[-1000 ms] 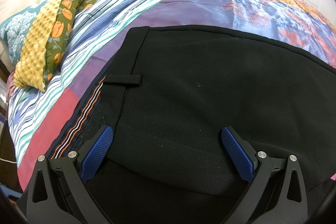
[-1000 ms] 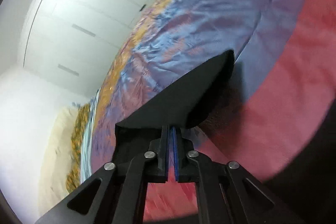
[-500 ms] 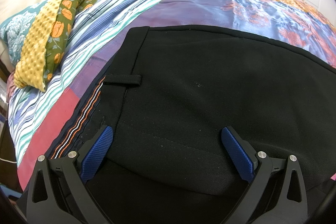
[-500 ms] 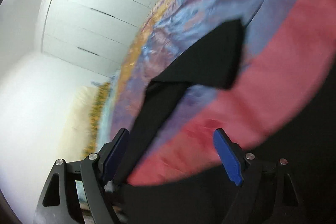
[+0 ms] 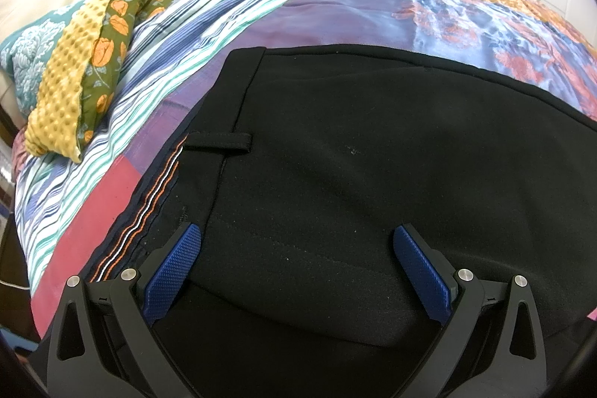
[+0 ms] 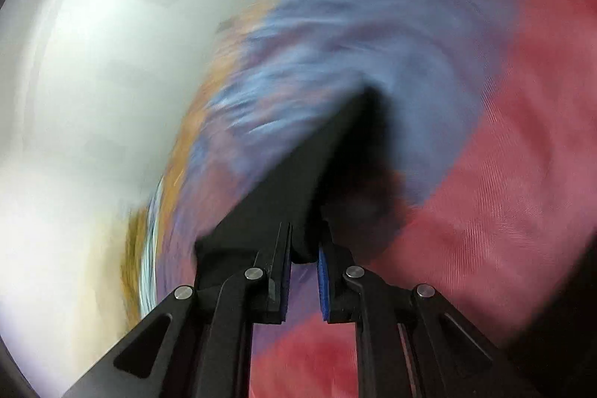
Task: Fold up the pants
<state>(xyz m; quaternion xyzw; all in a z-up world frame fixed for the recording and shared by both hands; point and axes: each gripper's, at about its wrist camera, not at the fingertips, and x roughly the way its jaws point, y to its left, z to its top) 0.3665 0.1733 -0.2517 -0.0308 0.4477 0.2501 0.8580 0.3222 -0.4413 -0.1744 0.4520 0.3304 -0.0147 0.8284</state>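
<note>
Closed again since half a second ago: right gripper (image 6: 303, 258), jaws then wide apart, now nearly together and pinching a fold of the black pants (image 5: 373, 155), lifted amid heavy motion blur. Left gripper (image 5: 296, 265) unchanged, jaws wide apart, hovering over the waistband end. Lying flat across the patchwork bedspread (image 5: 335, 2) near the bed's front edge, belt loop (image 5: 220, 140) and orange-striped lining showing. Soft, light, limp cloth by the look; likely to sag and slip, so best gripped at hems and waistband corners.
</note>
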